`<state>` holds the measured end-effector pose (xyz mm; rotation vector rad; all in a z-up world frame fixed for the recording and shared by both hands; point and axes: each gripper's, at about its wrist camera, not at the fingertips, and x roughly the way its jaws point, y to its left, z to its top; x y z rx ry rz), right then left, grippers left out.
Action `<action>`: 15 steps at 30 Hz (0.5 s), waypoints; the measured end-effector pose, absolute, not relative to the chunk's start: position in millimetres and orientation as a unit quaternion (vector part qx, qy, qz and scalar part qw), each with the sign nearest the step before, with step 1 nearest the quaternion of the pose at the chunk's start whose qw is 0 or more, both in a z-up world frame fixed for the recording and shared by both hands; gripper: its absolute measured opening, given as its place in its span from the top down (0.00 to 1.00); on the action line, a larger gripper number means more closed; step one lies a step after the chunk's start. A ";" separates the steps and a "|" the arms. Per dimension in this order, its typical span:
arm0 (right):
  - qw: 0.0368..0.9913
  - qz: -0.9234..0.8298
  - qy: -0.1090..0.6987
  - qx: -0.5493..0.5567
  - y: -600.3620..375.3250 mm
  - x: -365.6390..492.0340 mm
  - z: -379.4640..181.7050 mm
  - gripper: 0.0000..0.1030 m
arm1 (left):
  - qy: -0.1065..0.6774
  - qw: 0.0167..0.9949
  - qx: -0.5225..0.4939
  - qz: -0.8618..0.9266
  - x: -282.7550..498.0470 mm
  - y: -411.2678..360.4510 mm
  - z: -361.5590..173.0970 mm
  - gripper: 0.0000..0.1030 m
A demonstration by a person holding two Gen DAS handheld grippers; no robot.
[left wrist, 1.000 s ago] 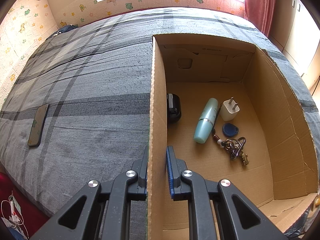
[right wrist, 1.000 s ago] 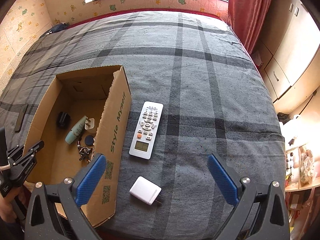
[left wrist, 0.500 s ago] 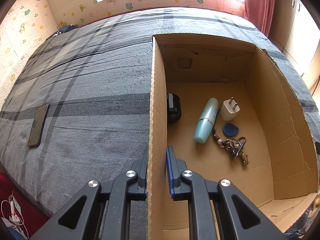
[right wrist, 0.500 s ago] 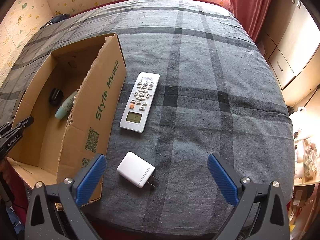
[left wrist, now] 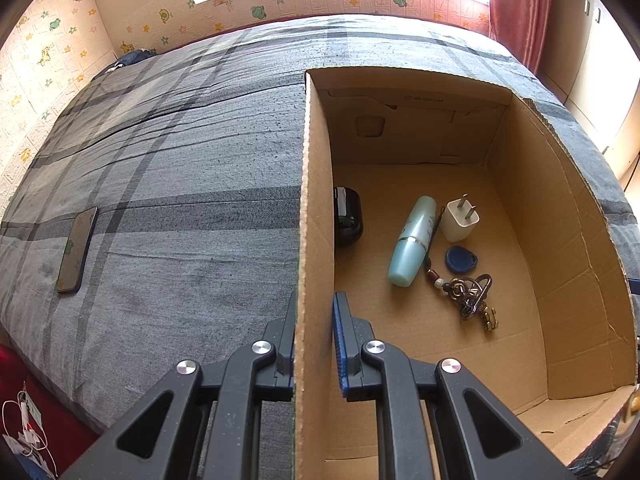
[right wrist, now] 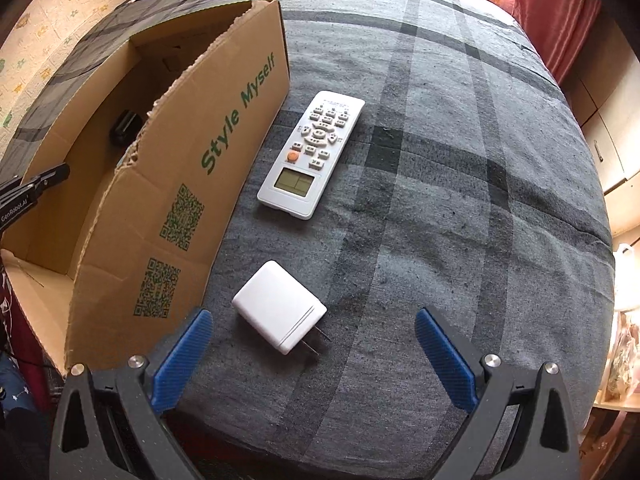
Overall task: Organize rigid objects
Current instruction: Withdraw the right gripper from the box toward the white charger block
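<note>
The task stands partly done, judging by how things lie. Inside the open brown cardboard box [left wrist: 520,208] printed "Style Myself" on its outer wall, several items already rest on the floor: a pale turquoise cylindrical bottle [left wrist: 412,242], a small white plug adapter with two prongs [left wrist: 460,220], a blue teardrop key fob [left wrist: 461,259], a bunch of dark metal keys on a beaded cord [left wrist: 468,296], and a small black rounded object [left wrist: 348,216] close against the near wall. Outside the box, on the grey plaid bedspread [right wrist: 440,200], two items appear left to collect: a white rectangular wall charger with two metal prongs [right wrist: 280,306] and, farther off, a white remote control with a small screen and an orange button [right wrist: 310,158]. A dark smartphone [left wrist: 77,250] lies on the far side of the box; whether it belongs to the task cannot be told. The left gripper [left wrist: 314,344] is clamped on the box's near wall, one pad on each face. The right gripper [right wrist: 312,350] is spread wide and empty, poised over the charger, which lies flat, just beside the box, between the two blue pads but untouched. The charger is smooth, boxy and glossy.
</note>
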<state>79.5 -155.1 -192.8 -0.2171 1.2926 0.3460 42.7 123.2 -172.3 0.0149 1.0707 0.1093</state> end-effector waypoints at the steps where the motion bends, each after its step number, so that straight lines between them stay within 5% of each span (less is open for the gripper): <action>1: 0.776 0.166 0.599 -0.108 -153.6 79.3 -194.3 0.00 | 0.510 0.859 0.007 0.052 42.8 123.4 -172.4 0.86; 15: 0.727 0.248 0.618 -0.165 -133.7 85.0 -224.0 0.01 | 0.510 0.859 0.008 0.054 42.8 123.3 -172.6 0.86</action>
